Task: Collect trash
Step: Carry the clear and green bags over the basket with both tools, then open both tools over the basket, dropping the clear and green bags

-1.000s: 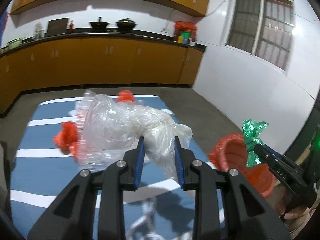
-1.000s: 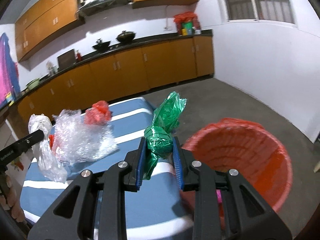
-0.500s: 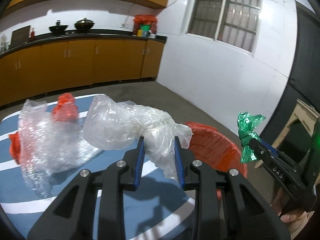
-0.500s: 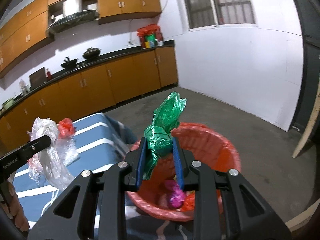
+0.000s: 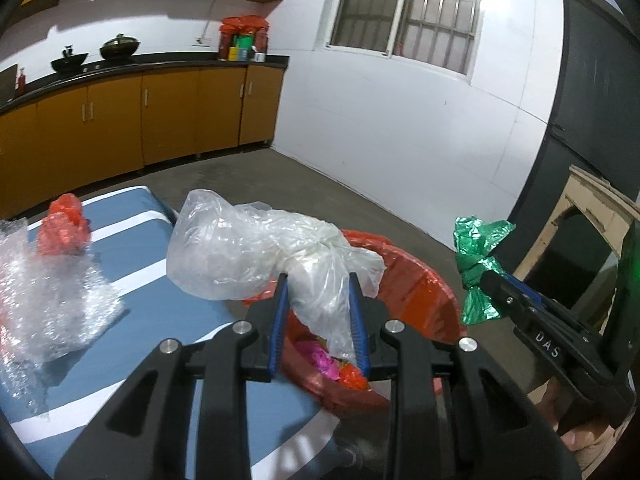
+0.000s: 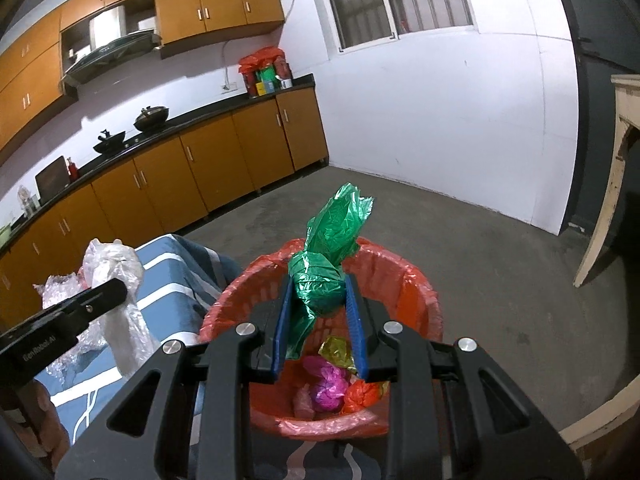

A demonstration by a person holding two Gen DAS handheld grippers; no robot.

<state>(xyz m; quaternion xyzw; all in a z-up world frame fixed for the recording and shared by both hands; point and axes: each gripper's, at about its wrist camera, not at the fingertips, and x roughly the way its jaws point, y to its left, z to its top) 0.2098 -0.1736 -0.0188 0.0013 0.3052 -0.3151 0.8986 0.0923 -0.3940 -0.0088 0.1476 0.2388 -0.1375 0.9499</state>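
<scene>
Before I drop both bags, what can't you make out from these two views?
- Bin bottom: in the right wrist view, the right tool and green bag hide part of the trash inside.
- Bin's near rim: in the left wrist view, hidden behind the left tool and clear bag.
- Bubble wrap: cut off by the left edge.
- Red scrap on the table: too blurred to identify.

Dim indoor light, pale glow on the white walls, strong fisheye bending and dark corners, slight blur.
</scene>
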